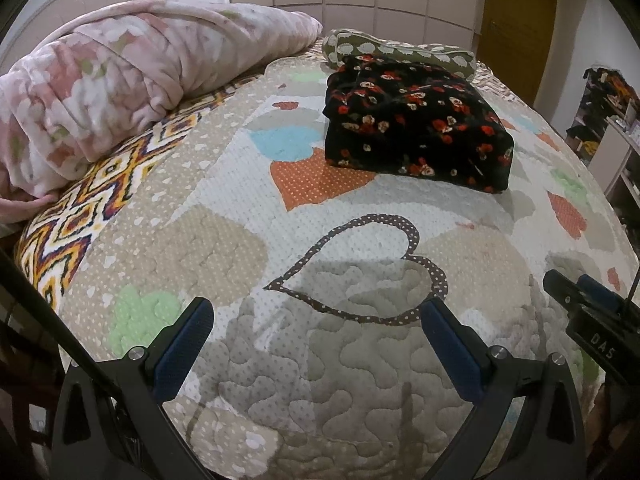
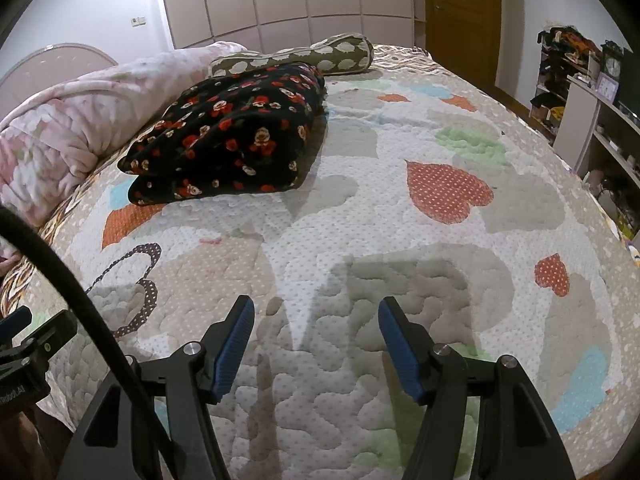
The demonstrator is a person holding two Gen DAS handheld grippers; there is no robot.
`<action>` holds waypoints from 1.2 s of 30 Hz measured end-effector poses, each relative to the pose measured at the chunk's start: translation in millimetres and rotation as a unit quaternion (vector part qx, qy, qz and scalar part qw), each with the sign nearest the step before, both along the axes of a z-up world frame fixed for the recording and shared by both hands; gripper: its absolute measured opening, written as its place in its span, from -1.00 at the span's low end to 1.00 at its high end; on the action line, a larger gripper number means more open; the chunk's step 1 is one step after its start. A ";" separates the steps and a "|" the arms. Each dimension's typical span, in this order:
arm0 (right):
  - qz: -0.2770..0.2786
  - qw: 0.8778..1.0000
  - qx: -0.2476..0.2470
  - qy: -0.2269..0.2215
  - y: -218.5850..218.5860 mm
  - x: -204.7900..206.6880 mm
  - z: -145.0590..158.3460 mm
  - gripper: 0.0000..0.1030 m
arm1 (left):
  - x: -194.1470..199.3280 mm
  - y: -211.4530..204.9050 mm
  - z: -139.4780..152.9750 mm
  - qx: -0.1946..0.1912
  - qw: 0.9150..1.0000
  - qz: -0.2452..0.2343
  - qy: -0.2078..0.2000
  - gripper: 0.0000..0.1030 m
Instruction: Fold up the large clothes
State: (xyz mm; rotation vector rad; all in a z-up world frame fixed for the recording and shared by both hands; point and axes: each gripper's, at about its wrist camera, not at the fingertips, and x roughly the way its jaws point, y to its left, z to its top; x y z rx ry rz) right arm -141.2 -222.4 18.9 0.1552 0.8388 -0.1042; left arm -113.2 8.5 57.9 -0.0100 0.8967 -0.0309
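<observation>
A black garment with red and cream flowers point(image 1: 416, 128) lies folded into a thick rectangle on the quilted bed cover point(image 1: 248, 248), far from me; it also shows in the right wrist view point(image 2: 228, 136). My left gripper point(image 1: 316, 316) is open and empty, low over the near part of the bed. My right gripper point(image 2: 316, 316) is open and empty, also over the near bed; it shows at the right edge of the left wrist view point(image 1: 576, 292). The left gripper's body shows at the left edge of the right wrist view point(image 2: 20, 340).
A rolled pink floral blanket point(image 1: 120, 80) lies along the left by the headboard. An olive bolster pillow with white spots point(image 2: 296, 58) lies behind the garment. Shelves with clutter point(image 2: 576, 96) stand at the right. A wooden door point(image 2: 460, 12) and a wardrobe stand at the back.
</observation>
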 end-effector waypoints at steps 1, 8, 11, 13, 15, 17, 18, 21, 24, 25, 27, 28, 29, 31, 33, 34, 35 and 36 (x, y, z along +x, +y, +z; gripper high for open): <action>0.000 1.000 -0.001 0.000 0.7 -0.3 0.1 0.35 | 0.1 0.3 0.1 0.000 1.000 -0.001 -0.001 1.00; 0.004 1.000 -0.007 0.000 3.1 0.7 0.3 0.37 | -1.1 -1.9 -0.3 -0.007 1.000 -0.006 0.003 1.00; 0.005 1.000 -0.010 0.000 4.2 0.1 0.1 0.37 | -1.9 -2.6 0.0 -0.011 1.000 -0.007 0.005 1.00; 0.006 1.000 -0.013 0.000 4.7 0.1 0.2 0.37 | -2.3 -2.4 0.7 -0.013 1.000 -0.006 0.006 1.00; 0.007 1.000 -0.015 0.000 5.0 0.4 0.2 0.37 | -2.1 -2.0 0.4 -0.014 1.000 -0.007 0.006 1.00; 0.008 1.000 -0.015 0.001 5.2 0.6 0.0 0.37 | -2.3 -2.0 0.6 -0.017 1.000 -0.007 0.008 1.00; 0.008 1.000 -0.016 0.001 5.6 0.6 0.0 0.38 | -2.4 -1.7 0.5 -0.018 1.000 -0.007 0.008 1.00; 0.009 1.000 -0.018 0.002 6.6 0.3 -0.1 0.38 | -3.2 -2.0 0.8 -0.020 1.000 -0.007 0.009 1.00; 0.011 1.000 -0.022 0.005 8.5 0.3 -0.5 0.38 | -3.3 -2.3 0.8 -0.021 1.000 -0.008 0.011 1.00; 0.011 1.000 -0.022 0.005 9.1 0.2 -0.5 0.38 | -3.3 -2.3 0.7 -0.021 1.000 -0.007 0.011 1.00; 0.012 1.000 -0.024 0.005 9.6 0.0 -0.2 0.38 | -3.4 -2.3 0.3 -0.022 1.000 -0.008 0.013 1.00; 0.013 1.000 -0.024 0.004 9.9 0.1 -0.2 0.39 | -3.5 -2.7 0.1 -0.023 1.000 -0.008 0.014 1.00; 0.013 1.000 -0.025 0.004 9.9 0.3 0.1 0.39 | -3.5 -2.8 0.0 -0.024 1.000 -0.008 0.015 1.00; 0.013 1.000 -0.026 0.003 10.1 0.4 0.7 0.39 | -3.5 -2.9 -0.4 -0.025 1.000 -0.008 0.016 1.00; 0.013 1.000 -0.026 0.003 10.7 0.4 1.0 0.39 | -3.6 -2.9 -0.7 -0.025 1.000 -0.008 0.017 1.00; 0.013 1.000 -0.026 0.003 10.8 0.4 1.0 0.39 | -3.8 -3.0 -0.8 -0.025 1.000 -0.008 0.017 1.00; 0.013 1.000 -0.026 0.003 10.8 0.5 0.8 0.39 | -3.9 -2.9 -1.0 -0.025 0.999 -0.009 0.017 1.00; 0.013 1.000 -0.027 0.004 11.0 0.8 0.8 0.39 | -4.2 -2.9 -1.1 -0.026 0.999 -0.009 0.018 1.00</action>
